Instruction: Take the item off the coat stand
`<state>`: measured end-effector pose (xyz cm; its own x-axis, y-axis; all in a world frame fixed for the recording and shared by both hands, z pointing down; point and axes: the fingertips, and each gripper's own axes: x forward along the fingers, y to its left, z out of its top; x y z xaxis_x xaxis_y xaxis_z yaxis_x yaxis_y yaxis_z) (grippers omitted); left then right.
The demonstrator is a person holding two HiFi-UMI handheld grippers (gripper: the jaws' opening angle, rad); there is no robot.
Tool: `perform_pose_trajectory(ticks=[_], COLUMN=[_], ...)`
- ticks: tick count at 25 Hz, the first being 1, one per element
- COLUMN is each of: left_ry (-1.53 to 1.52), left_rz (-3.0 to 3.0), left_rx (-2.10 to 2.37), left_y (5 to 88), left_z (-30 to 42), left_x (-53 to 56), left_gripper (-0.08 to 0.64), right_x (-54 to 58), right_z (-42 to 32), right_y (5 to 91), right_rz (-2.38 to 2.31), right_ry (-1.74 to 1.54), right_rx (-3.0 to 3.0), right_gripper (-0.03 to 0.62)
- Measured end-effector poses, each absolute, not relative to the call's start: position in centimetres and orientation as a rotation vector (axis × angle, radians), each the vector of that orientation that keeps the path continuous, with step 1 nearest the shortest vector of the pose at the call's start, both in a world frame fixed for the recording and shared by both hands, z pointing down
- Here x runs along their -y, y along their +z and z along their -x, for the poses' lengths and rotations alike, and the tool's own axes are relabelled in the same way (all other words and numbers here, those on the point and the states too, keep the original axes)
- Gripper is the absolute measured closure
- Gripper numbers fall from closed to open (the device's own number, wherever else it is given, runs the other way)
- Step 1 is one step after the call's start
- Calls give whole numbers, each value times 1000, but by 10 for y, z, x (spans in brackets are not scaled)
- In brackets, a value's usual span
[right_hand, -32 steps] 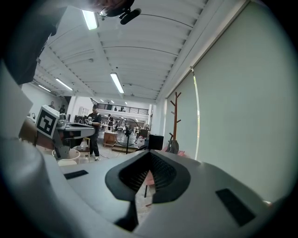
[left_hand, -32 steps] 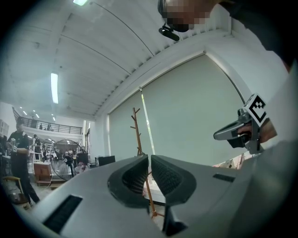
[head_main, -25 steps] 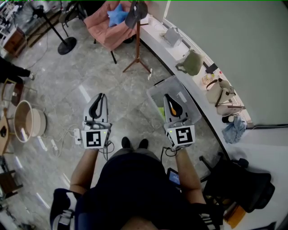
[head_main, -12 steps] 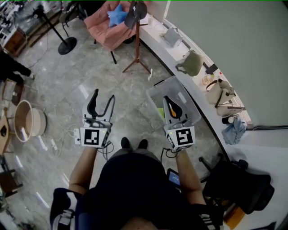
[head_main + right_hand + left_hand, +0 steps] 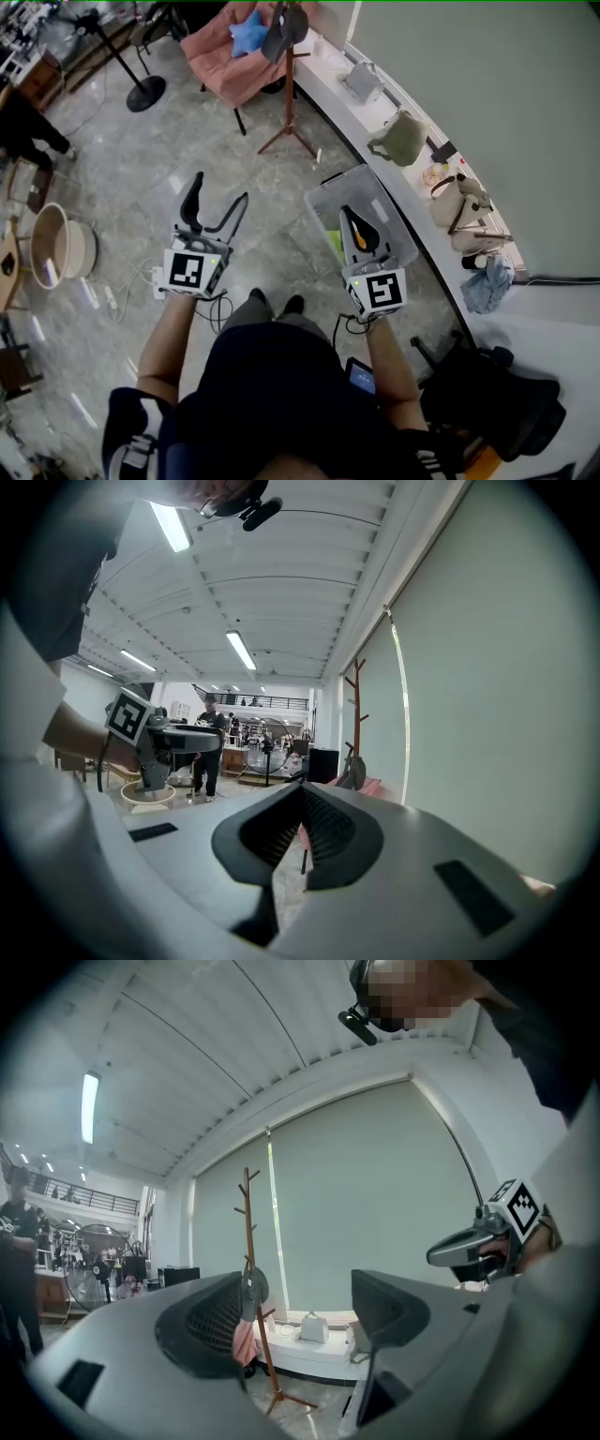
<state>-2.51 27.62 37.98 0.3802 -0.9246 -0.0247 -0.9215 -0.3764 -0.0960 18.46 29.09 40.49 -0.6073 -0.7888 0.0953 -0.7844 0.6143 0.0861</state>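
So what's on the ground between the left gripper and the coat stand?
Nothing. In the head view, only bare floor lies between the left gripper, whose jaws are opening with nothing between them, and the coat stand.

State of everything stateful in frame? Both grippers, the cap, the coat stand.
left gripper: jaws opening, nothing between them
right gripper: jaws together, empty
dark grey cap: hanging near the top of the stand, not yet taken
brown wooden coat stand: upright on the floor, well ahead of both grippers
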Motion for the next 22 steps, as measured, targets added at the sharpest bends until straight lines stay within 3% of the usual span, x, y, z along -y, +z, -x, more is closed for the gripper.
perform_pose_trajectory(ticks=[10,22], left_ry=[-51,-39], left_rz=[2540,2675], left_rx=[-1662,-1411], left_y=[373,375], left_z=[43,104], left_x=[-195,-3], left_gripper=[201,201], right_x=[-241,-77], right_z=[-175,-80], right_y=[413,403], right_rz=[-1346,-1506], right_ry=[-19,39], right_rx=[2683,2611], right_gripper=[572,572])
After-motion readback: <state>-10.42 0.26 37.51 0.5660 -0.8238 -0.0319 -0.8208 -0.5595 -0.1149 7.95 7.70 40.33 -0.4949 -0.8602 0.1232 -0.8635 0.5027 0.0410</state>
